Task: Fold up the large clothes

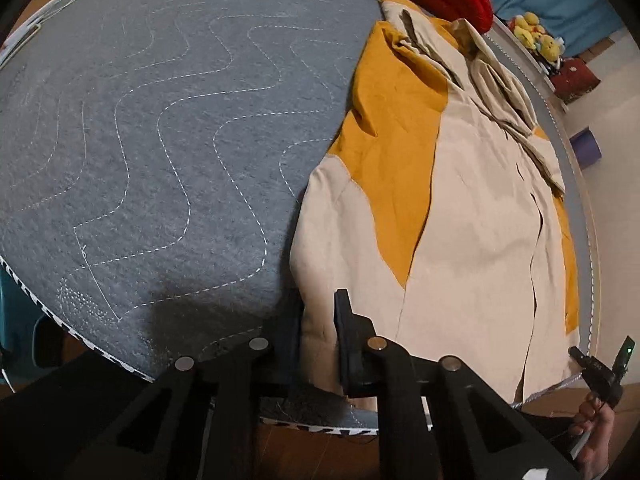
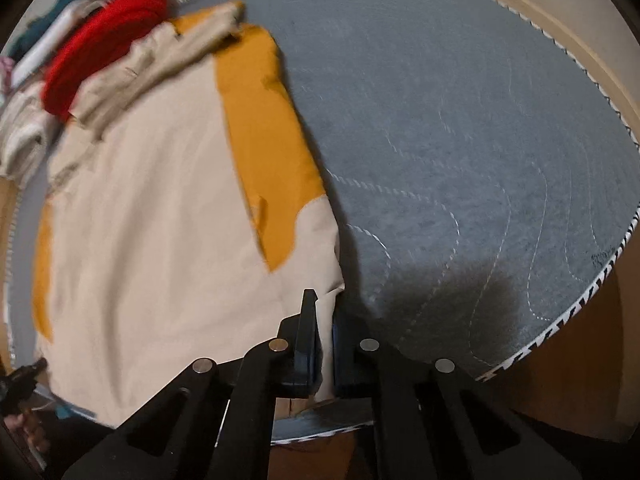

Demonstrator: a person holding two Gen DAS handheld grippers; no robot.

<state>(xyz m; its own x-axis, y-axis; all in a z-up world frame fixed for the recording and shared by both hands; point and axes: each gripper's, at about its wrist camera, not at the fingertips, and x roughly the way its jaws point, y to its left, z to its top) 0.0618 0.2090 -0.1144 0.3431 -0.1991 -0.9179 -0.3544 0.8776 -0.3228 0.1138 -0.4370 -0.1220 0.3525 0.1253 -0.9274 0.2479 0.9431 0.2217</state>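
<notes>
At the near edge of the grey quilted mat (image 1: 160,140), the left gripper (image 1: 320,344) has its jaws drawn narrow over the hem corner of the cream and mustard jacket (image 1: 472,220); cream cloth lies between the two fingers, so it looks pinched rather than merely touched. The right gripper (image 2: 326,344) is nearly closed as well, with a thin strip of the jacket's (image 2: 160,220) cream edge caught between its pads at the hem's other corner. Seen from the left wrist, a hand (image 1: 596,432) holding a gripper shows at the far right of the hem, which suggests both tools sit along the same bottom edge. The step in hand looks like taking hold of the hem to fold it up toward the collar. To do it well, both grips should hold all the layers of fabric, not just the top one, and the two hands should lift together and level so the hem stays straight. Further off, the jacket lies flat and lengthwise on the mat, its collar and a bunched sleeve crumpled at the far end. Beyond that rests a red garment (image 2: 104,44), which the fold should stop short of.
</notes>
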